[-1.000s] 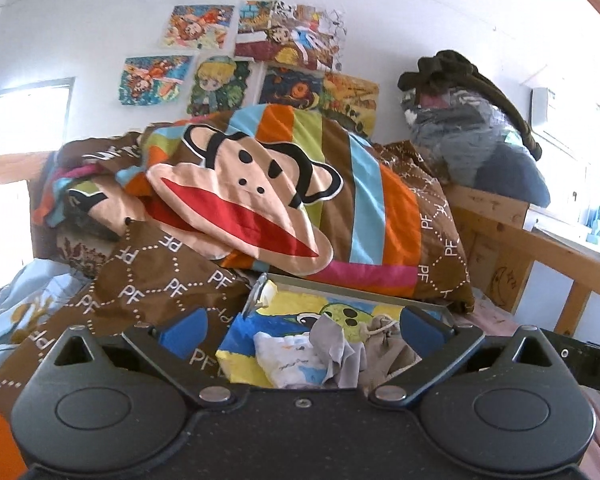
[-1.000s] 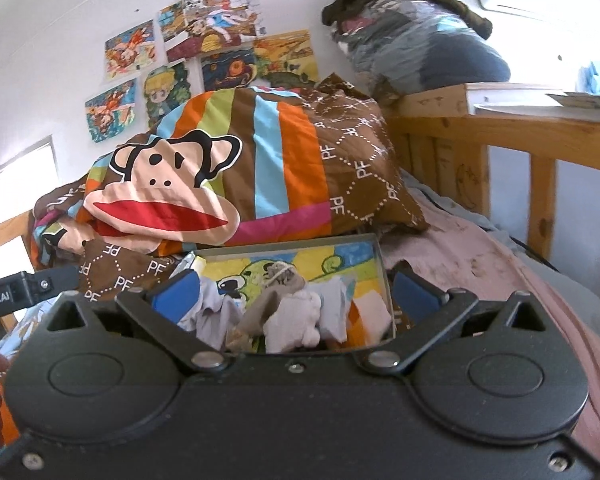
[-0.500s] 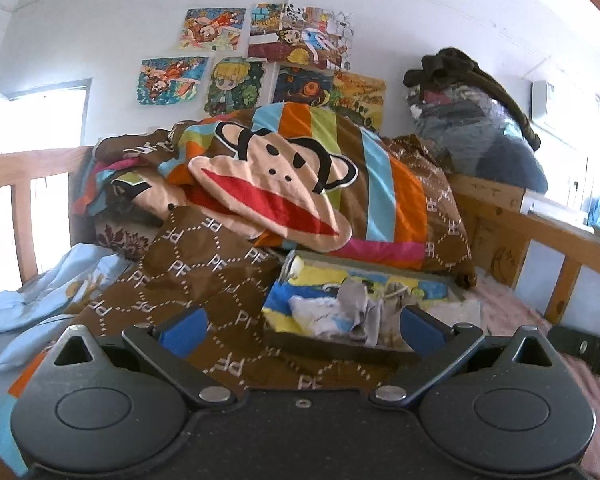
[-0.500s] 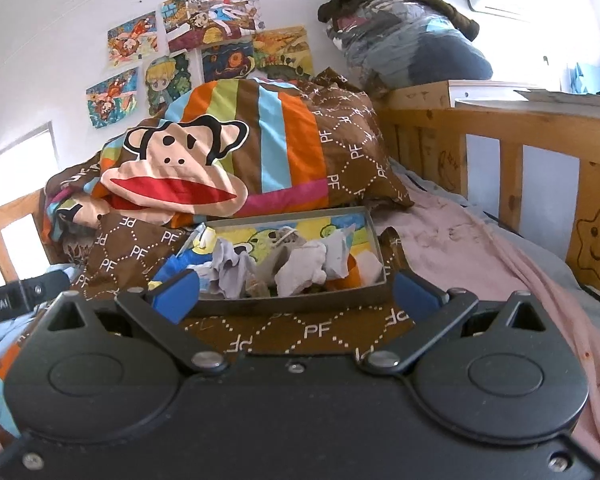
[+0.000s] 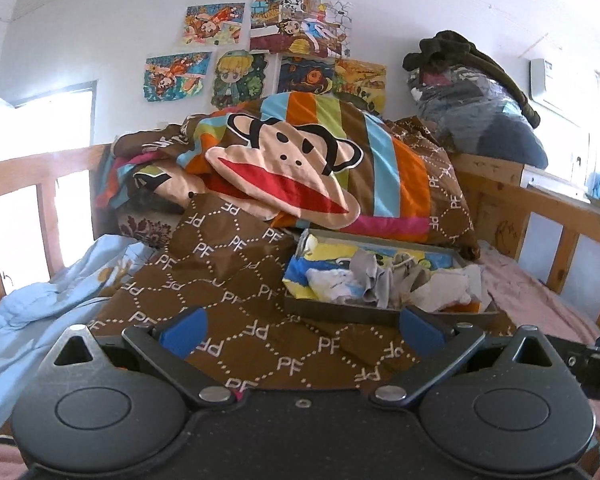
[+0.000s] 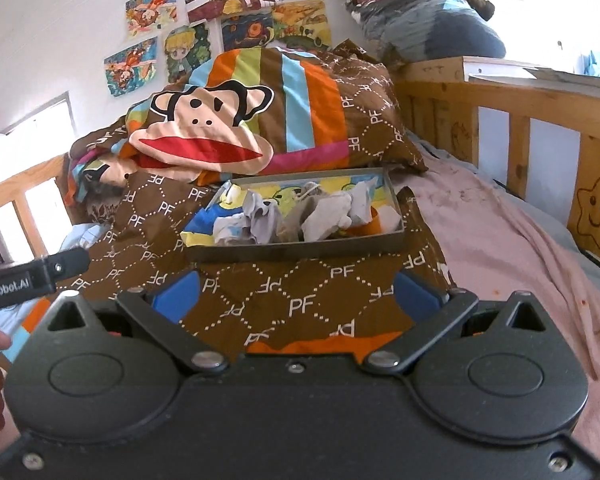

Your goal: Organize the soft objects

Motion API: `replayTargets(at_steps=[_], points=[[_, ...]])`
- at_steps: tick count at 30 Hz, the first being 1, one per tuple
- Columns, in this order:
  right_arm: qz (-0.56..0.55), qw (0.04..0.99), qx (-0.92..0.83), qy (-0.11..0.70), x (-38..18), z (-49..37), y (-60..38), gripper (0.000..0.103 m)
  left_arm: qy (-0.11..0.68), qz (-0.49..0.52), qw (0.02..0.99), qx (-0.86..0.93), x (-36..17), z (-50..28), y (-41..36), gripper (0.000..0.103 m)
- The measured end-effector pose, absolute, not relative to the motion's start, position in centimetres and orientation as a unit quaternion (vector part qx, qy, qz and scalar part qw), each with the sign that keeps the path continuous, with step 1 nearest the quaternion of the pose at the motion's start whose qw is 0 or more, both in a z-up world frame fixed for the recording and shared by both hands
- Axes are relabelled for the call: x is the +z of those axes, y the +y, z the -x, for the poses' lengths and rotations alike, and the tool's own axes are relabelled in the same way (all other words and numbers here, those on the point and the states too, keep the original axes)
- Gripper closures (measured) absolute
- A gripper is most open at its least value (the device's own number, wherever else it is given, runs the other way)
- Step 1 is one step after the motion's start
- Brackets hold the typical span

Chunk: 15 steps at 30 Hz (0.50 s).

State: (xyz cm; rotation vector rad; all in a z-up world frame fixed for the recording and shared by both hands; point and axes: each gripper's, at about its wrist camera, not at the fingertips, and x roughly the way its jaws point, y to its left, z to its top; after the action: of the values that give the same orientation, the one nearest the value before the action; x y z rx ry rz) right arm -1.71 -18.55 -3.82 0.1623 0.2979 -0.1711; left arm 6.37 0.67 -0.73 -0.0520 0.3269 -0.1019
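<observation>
Both grippers are hanging wide open and empty over the brown PF-print blanket (image 6: pixel 300 280): the left gripper (image 5: pixel 300 326) and the right gripper (image 6: pixel 296 290) each have their blue-padded fingers spread far apart. Beyond them, the shallow tray (image 6: pixel 300 246) is sitting on the blanket, holding a heap of crumpled socks (image 6: pixel 324 210), in front of the monkey-face pillow (image 5: pixel 300 168). Only the right view is showing the star-carved wooden rail (image 6: pixel 594 210) at far right and the other tool's handle at near left; only the left view is showing the pale blue sheet (image 5: pixel 40 312) at left. Compared with a second ago, both grippers are sitting farther back, with the tray looking smaller and more blanket lying exposed between.
</observation>
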Motion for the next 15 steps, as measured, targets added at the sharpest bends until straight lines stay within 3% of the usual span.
replayTargets(at_steps=[15], points=[[-0.084, 0.977, -0.091, 0.176, -4.2, 0.3, -19.3, 0.0, 0.19, 0.025, 0.981, -0.043, -2.0, -6.2, 1.0, 0.001]])
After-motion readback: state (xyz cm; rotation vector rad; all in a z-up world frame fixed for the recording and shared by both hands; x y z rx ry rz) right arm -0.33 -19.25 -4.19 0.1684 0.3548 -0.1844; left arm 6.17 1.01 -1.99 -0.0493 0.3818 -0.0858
